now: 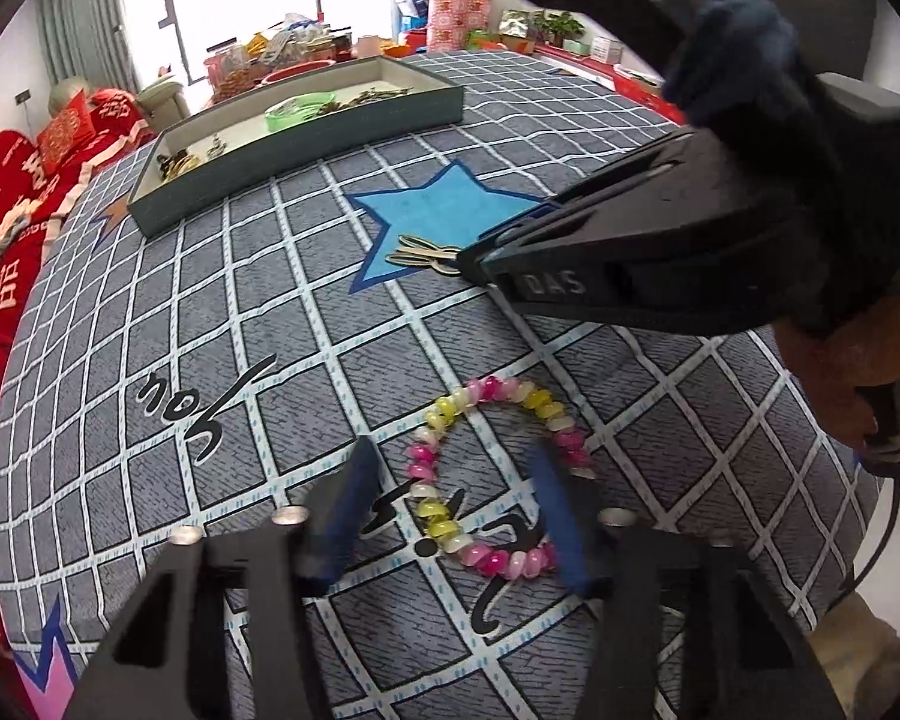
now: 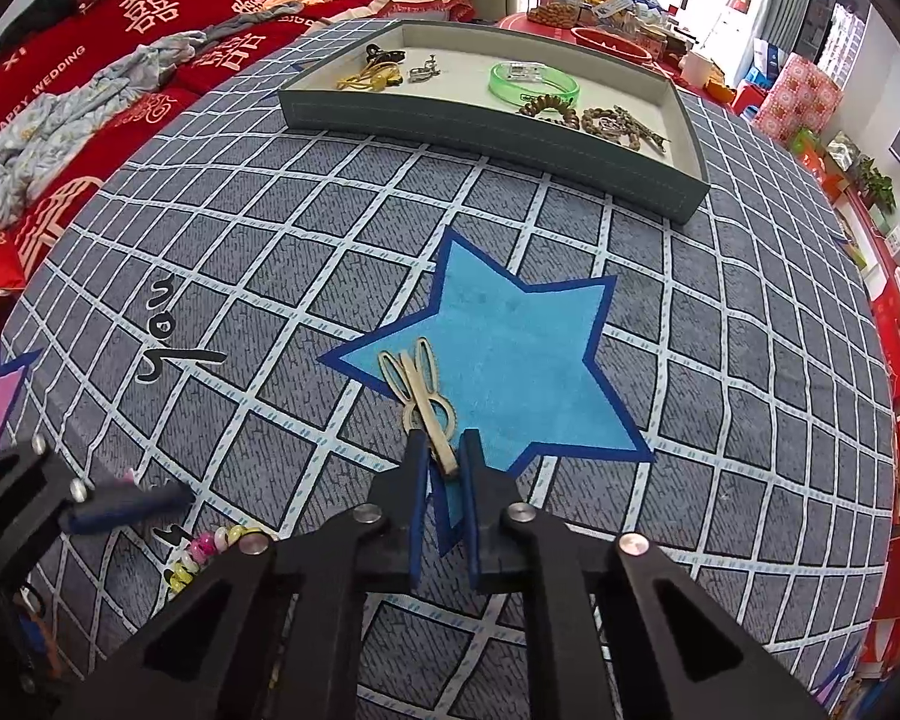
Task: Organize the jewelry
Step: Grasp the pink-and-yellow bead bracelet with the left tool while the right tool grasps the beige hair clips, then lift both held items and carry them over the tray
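Note:
A pink, yellow and white bead bracelet (image 1: 492, 474) lies on the checked cloth. My left gripper (image 1: 453, 462) is open, its blue fingers (image 1: 354, 498) either side of the bracelet's left half, just above it. A cream hair clip (image 2: 420, 396) lies on the blue star (image 2: 510, 372). My right gripper (image 2: 444, 450) has its fingers closed in on the clip's near end; it also shows in the left wrist view (image 1: 480, 264). A grey tray (image 2: 570, 144) at the far side holds a green bangle (image 2: 534, 84), brown bead bracelets and clips.
Red bedding (image 2: 120, 30) lies to the left of the table. Boxes and clutter (image 2: 804, 96) stand beyond the tray and along the right side. The cloth bears black lettering (image 2: 168, 354).

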### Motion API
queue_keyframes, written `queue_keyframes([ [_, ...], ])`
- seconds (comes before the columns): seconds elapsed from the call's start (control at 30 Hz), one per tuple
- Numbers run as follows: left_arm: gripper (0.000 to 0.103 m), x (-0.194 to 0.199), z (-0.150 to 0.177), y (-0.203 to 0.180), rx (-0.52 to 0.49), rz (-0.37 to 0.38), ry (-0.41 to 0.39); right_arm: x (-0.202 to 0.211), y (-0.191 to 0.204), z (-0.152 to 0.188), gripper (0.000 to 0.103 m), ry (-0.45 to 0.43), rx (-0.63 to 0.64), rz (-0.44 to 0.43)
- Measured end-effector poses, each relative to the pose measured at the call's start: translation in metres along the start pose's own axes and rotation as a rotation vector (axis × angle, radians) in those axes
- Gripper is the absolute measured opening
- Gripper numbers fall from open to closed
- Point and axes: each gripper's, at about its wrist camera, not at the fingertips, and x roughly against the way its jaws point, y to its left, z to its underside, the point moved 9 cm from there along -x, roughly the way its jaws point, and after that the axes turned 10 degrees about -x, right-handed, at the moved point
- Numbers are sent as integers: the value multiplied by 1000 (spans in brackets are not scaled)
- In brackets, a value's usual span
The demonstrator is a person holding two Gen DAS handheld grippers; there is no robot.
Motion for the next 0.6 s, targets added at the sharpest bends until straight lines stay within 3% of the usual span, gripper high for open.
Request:
queue_keyframes([
  [0.03, 32, 1, -1, -1, -7, 1, -1, 0, -2, 0, 10, -1, -8, 3],
  [0.1, 22, 1, -1, -1, -6, 10, -3, 1, -6, 1, 10, -3, -28, 6],
  [0.6, 22, 18, -9, 35, 127, 38, -57, 19, -35, 1, 9, -35, -206, -55],
])
